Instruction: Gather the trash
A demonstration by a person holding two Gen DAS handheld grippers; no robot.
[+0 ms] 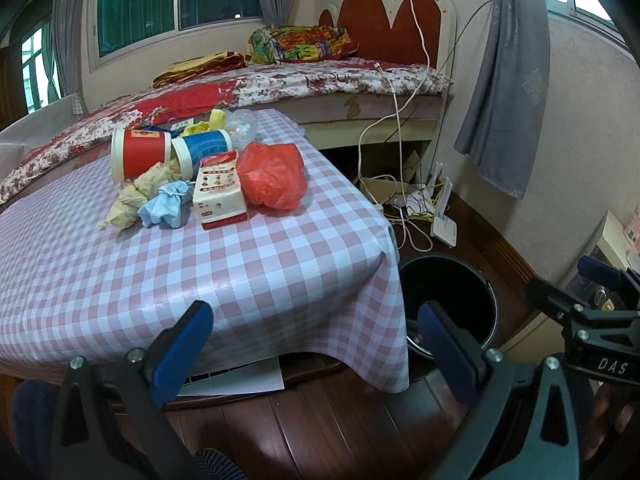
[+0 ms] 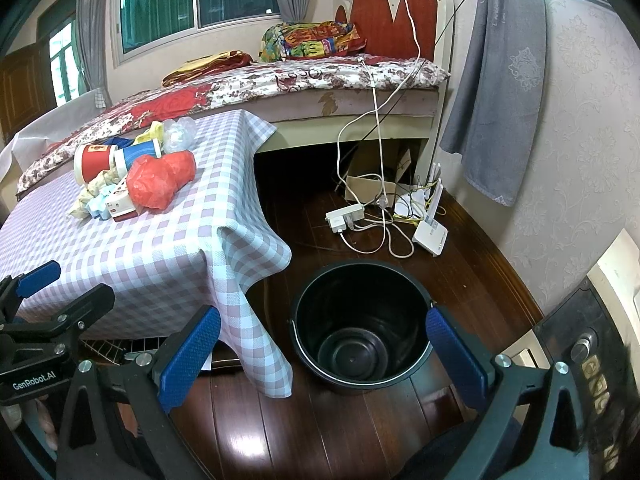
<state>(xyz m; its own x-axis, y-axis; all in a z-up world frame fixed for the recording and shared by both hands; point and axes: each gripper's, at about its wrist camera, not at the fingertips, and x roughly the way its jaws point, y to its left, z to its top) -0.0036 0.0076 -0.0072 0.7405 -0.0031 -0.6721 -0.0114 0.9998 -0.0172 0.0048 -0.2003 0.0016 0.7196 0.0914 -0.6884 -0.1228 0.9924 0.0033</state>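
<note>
Both tongs stand spread wide with nothing between the blue pads: the left gripper [image 1: 316, 344] hangs over the near edge of the checked table [image 1: 200, 280], the right gripper [image 2: 324, 350] just above the black bucket [image 2: 360, 376] on the wooden floor [image 2: 320, 432]. From the left tongs the trash lies at about eleven o'clock, well apart: a red plastic bag [image 1: 272, 176] touching a small carton [image 1: 220, 190], a blue wad [image 1: 166, 206], crumpled paper [image 1: 134, 196], and a red cup [image 1: 138, 154] and blue cup [image 1: 202, 150] lying on their sides. Bare cloth lies between. Cables [image 2: 372, 224], and what may be a router [image 2: 430, 234], sit at twelve o'clock beyond the bucket.
</note>
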